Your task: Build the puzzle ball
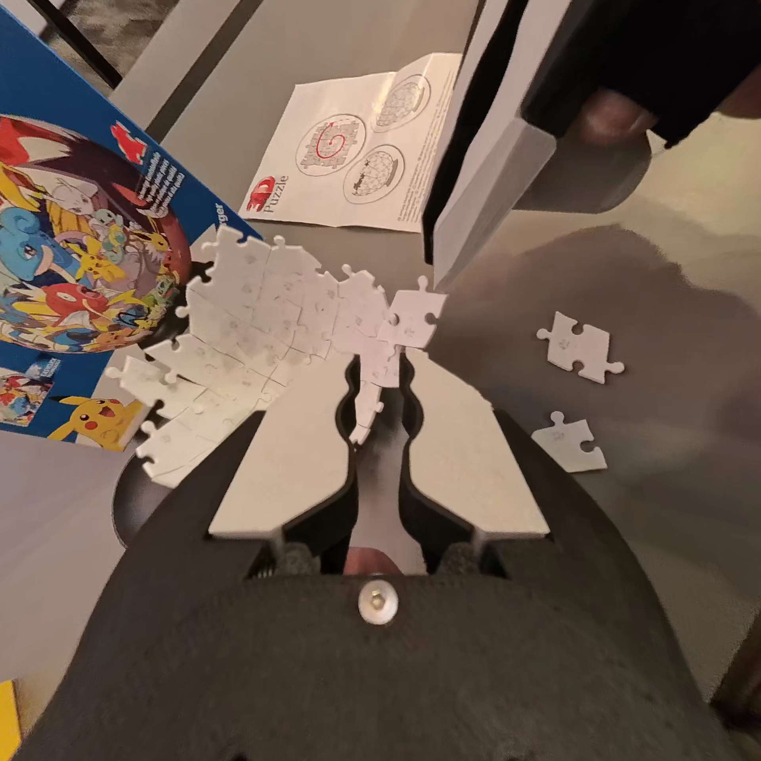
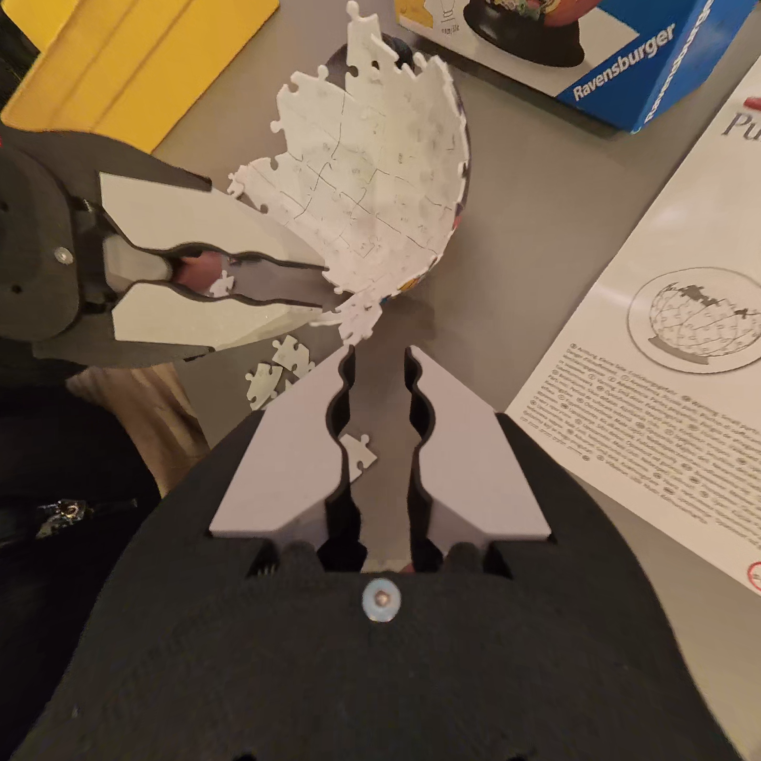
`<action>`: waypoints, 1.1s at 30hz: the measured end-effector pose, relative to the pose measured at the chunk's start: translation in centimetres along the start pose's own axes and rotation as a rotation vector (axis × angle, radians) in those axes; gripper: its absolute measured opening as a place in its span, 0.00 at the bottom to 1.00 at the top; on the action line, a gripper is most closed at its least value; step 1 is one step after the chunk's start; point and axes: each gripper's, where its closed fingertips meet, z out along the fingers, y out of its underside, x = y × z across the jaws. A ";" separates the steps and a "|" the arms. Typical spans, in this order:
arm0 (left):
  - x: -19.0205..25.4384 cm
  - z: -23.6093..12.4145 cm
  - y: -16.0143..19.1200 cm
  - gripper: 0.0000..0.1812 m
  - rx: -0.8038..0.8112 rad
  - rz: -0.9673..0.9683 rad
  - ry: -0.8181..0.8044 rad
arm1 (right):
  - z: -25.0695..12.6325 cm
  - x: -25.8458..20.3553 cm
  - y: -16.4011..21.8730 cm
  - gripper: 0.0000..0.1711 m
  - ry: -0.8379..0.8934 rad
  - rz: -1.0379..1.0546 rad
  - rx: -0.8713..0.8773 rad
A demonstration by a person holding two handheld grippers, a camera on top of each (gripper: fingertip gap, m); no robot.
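Note:
The partly built puzzle ball [image 1: 263, 325] is a curved shell of joined pieces with its white inner side towards me. My left gripper [image 1: 379, 362] is shut on the shell's rim and holds it above the grey table [image 1: 535, 288]. One white piece [image 1: 412, 319] sits tilted at the rim just past the left fingertips; I cannot tell whether it is locked in. In the right wrist view the shell [image 2: 370, 185] stands upright, with the left gripper [image 2: 327, 288] clamping it from the left. My right gripper [image 2: 379, 354] is open and empty, its tips just below the shell's lowest piece [image 2: 358, 321]. It also reaches in from the upper right in the left wrist view [image 1: 436, 271].
Loose white pieces lie on the table [image 1: 576, 348] [image 1: 570, 447] [image 2: 280, 366], and one under my right gripper [image 2: 358, 451]. The blue puzzle box [image 1: 82, 267] [image 2: 617, 61] is beyond the shell. An instruction sheet [image 1: 354, 152] [image 2: 659, 350] lies flat. A yellow folder [image 2: 123, 61] is at the far left. About 5 cm separates my left fingertips from my right.

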 end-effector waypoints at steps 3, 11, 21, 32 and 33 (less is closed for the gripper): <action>0.2 0.5 0.6 0.10 -0.024 0.021 -0.004 | 0.3 0.0 -0.2 0.14 -0.029 0.037 0.024; 1.3 1.6 1.5 0.09 -0.054 0.051 0.013 | 1.4 0.7 1.6 0.12 0.021 0.020 -0.051; 0.6 1.5 1.3 0.09 -0.018 0.045 -0.001 | 2.3 0.5 1.7 0.11 0.038 -0.031 -0.043; 1.1 1.7 1.7 0.12 -0.018 0.036 0.032 | 3.0 0.1 1.3 0.00 0.001 -0.041 -0.035; 1.2 1.7 1.6 0.13 -0.009 0.043 0.034 | 3.0 0.1 1.3 0.00 0.001 -0.040 -0.034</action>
